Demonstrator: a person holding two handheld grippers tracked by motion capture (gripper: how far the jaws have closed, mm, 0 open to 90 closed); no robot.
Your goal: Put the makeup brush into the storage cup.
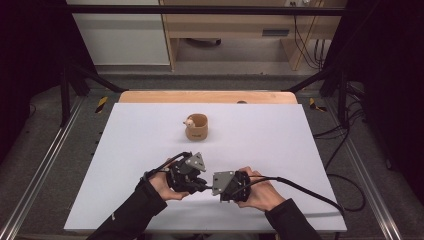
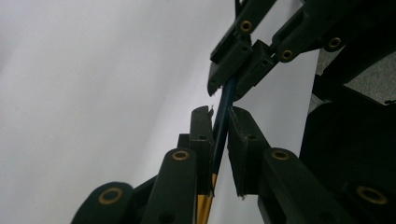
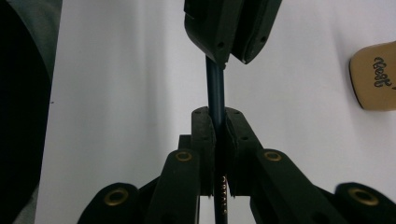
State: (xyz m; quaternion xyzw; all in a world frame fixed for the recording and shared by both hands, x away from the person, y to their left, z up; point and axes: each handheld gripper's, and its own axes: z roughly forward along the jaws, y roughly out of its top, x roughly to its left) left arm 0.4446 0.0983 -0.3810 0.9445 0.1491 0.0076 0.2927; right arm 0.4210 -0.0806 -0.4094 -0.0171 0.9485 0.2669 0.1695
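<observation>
A thin dark-blue pen (image 3: 215, 88) is held level just above the desk (image 1: 280, 145), near its front edge, spanning the short gap between the two hand-held grippers. In the left gripper view its blue shaft runs up between that gripper's own jaws, with a yellow section low down, and on into the other gripper's jaws beyond.

The right hand-held gripper (image 3: 215, 122) is clamped tight on one end of the pen, its pads pressed against the shaft. The left hand-held gripper (image 2: 219, 122) grips the other end, jaws nearly closed around it. In the high view the two grippers face each other tip to tip, each in a hand with a dark sleeve.

Well apart, toward the middle of the desk, stands a tan cup (image 1: 196, 127); something small and pale sits at its rim.
</observation>
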